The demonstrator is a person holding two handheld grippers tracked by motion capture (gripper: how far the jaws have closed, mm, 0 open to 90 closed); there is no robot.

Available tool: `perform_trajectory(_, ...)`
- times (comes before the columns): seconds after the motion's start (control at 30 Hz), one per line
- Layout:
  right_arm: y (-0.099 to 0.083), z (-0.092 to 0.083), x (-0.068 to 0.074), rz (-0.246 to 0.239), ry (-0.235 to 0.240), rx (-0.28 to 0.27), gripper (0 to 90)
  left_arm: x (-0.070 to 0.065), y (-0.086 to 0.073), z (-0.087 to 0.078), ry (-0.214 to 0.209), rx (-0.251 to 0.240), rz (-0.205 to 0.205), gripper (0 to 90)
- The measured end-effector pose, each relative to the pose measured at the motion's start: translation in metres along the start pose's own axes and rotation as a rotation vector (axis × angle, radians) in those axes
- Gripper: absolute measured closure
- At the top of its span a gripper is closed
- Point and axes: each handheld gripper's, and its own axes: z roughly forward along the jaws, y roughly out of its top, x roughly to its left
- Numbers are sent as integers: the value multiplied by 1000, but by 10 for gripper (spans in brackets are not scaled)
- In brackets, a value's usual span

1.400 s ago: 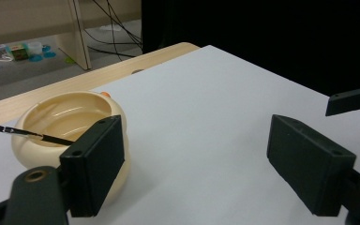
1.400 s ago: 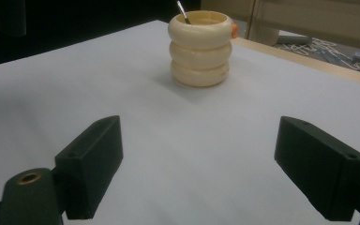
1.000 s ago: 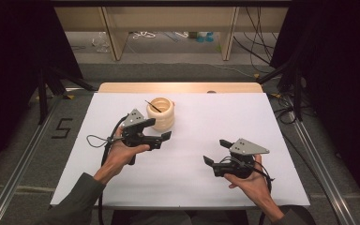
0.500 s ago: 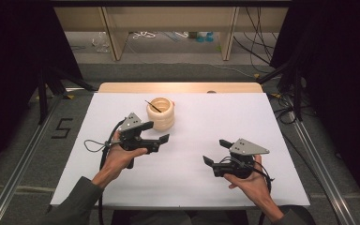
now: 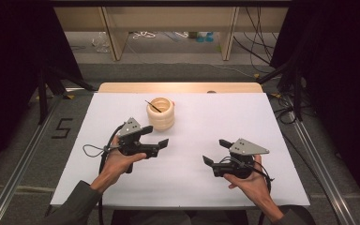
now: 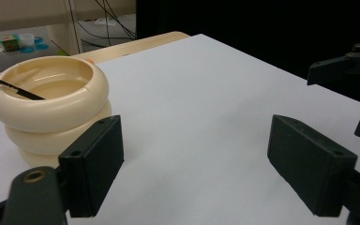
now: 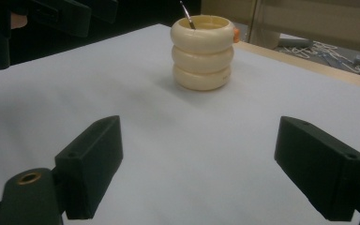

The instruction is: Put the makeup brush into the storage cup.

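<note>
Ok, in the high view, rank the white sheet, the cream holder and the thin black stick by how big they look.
1. white sheet
2. cream holder
3. thin black stick, partly inside the holder.

On the white table (image 5: 187, 183), we see one obstacle: a cream ringed pot (image 5: 161, 114) with a thin black stick (image 5: 153, 106) slanting from its rim. Bare surface lies between our left gripper (image 5: 158, 142) and right gripper (image 5: 214, 151), both wide open.
</note>
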Motion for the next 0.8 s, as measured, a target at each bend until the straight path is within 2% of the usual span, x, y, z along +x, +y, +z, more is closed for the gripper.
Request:
perform_trajectory(0.07, 0, 0, 0, 1, -1, 0, 165, -1, -2, -1, 3, 1, -11, 183)
perform_trajectory(0.1, 0, 0, 0, 0, -1, -6, 165, -1, -3, -2, 0, 1, 6, 183)
perform_trajectory(0.13, 0, 0, 0, 2, 1, -7, 165, -2, -4, -3, 5, 1, -5, 183)
perform_trajectory(0.2, 0, -1, 0, -2, -5, -5, 165, -1, -5, -4, 6, 2, 14, 182)
perform_trajectory(0.37, 1, -1, 0, 2, 1, -17, 163, -3, -11, -7, 9, -2, -10, 181)
perform_trajectory(0.4, 1, -1, 0, 2, -7, -18, 163, -3, -12, -8, 8, -1, 4, 181)
perform_trajectory(0.47, 1, -1, 0, 8, -7, -29, 162, -4, -14, -9, 8, 0, 5, 179)
perform_trajectory(0.57, 1, -1, 1, 10, -1, -38, 162, -5, -19, -11, 8, -3, -20, 177)
perform_trajectory(0.63, 1, -1, 1, 10, 0, -39, 162, -6, -22, -11, 2, 4, -9, 177)
perform_trajectory(0.8, 1, -1, 1, 9, -1, -42, 162, -9, -29, -11, -3, 17, -33, 177)
